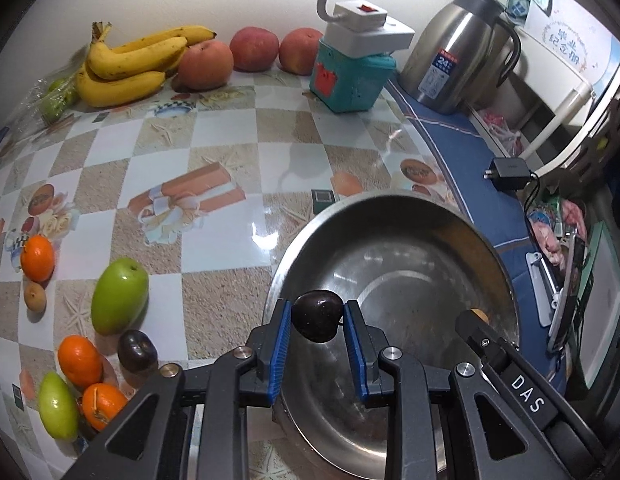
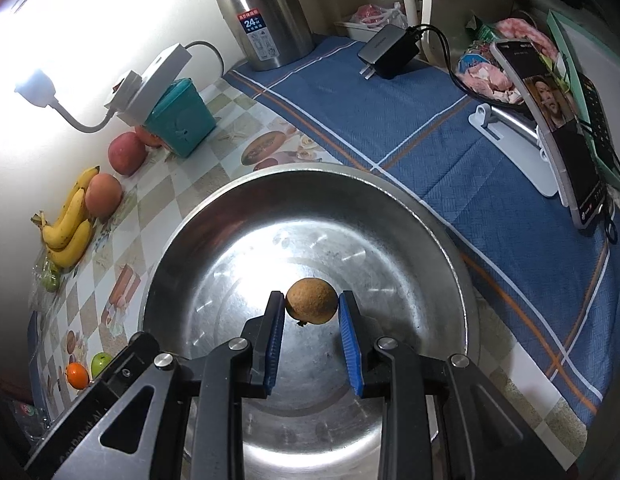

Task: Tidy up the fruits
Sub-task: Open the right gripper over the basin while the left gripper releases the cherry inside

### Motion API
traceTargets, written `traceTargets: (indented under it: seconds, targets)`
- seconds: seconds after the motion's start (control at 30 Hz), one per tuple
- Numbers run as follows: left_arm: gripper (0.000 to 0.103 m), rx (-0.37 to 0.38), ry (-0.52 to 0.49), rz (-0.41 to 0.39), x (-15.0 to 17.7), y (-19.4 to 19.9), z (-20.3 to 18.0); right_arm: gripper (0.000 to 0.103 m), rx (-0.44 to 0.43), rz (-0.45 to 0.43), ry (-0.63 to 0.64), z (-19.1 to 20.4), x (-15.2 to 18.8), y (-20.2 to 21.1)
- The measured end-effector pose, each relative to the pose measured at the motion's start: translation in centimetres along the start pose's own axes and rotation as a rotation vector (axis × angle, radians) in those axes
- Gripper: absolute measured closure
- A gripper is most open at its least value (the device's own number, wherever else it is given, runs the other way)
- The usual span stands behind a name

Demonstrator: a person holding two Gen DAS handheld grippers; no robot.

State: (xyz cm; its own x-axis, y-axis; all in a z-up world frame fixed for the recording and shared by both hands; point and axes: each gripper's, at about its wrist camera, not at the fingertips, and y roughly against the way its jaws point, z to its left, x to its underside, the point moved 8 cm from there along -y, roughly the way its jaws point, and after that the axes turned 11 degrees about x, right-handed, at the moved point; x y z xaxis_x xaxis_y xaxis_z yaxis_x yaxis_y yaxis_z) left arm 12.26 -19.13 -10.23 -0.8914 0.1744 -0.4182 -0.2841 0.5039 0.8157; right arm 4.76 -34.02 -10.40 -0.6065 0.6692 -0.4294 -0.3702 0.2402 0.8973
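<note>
My left gripper (image 1: 317, 313) is shut on a dark plum (image 1: 317, 320) and holds it above the near left part of a steel bowl (image 1: 389, 202). My right gripper (image 2: 311, 305) is shut on a small round brown fruit (image 2: 311, 300) over the middle of the bowl (image 2: 310, 172), which holds nothing else. On the checked tablecloth to the left lie two green fruits (image 1: 118, 294), three oranges (image 1: 80, 360), another dark plum (image 1: 137, 350) and a small brown fruit (image 1: 34, 296). Bananas (image 1: 130, 64) and three red-orange fruits (image 1: 206, 64) sit by the wall.
A teal box (image 1: 349, 80) with a white power strip on top stands by the wall, beside a steel thermos jug (image 1: 457, 56). On the blue cloth (image 2: 389, 120) to the right lie a black charger (image 2: 389, 50) and a phone on a stand (image 2: 549, 128).
</note>
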Motion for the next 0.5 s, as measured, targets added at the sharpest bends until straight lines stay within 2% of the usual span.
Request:
traceTargets:
  seconds: [0.17, 0.37, 0.43, 0.5]
  targets:
    - [0.073, -0.003, -0.003, 0.013, 0.5, -0.3, -0.1, 0.074, 0.003, 0.015, -0.003, -0.1, 0.2, -0.2]
    - [0.053, 0.007, -0.014, 0.003, 0.5, 0.1, -0.6, 0.074, 0.014, 0.028, -0.011, -0.4, 0.3, -0.3]
    - [0.043, 0.004, -0.024, -0.006, 0.3, 0.4, -0.7, 0.073, 0.017, 0.026, -0.011, -0.4, 0.2, -0.2]
    - [0.043, 0.014, -0.023, -0.008, 0.2, 0.7, -0.9, 0.071, 0.021, 0.016, -0.008, -0.4, 0.1, 0.0]
